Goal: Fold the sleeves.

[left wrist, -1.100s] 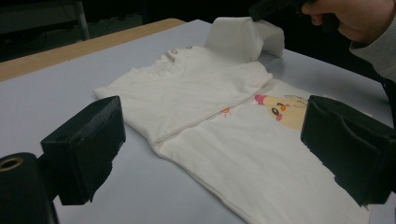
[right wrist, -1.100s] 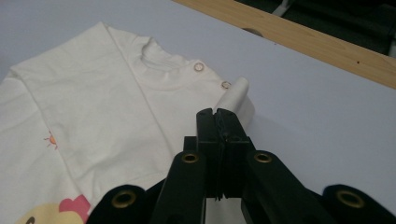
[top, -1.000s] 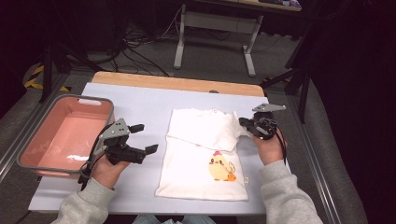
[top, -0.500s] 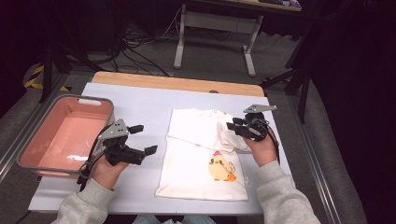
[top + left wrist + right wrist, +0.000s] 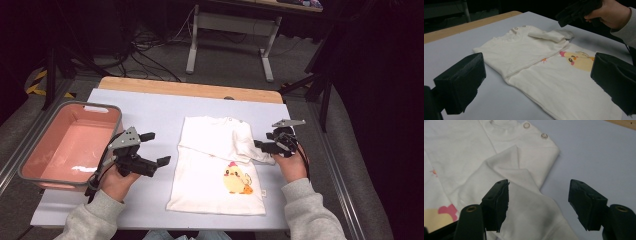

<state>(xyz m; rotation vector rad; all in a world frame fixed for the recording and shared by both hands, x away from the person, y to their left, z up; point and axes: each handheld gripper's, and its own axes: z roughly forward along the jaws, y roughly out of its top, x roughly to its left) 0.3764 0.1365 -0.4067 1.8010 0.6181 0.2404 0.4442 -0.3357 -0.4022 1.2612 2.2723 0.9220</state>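
A white shirt with a yellow duck print lies flat on the table, neck toward the far side. Its right sleeve is folded in over the chest. My right gripper hovers at that sleeve's end. In the right gripper view its jaws stand open over the sleeve, with nothing between them. My left gripper rests to the left of the shirt, open and empty. In the left gripper view its jaws frame the shirt and the other gripper.
A pink tub stands at the table's left edge, close to my left hand. The pale mat ends at a wooden strip on the far side. Two snap buttons sit on the shirt's shoulder.
My right gripper went left over the folded sleeve, then drew back to the right and slightly nearer the person. The left gripper has hardly moved.
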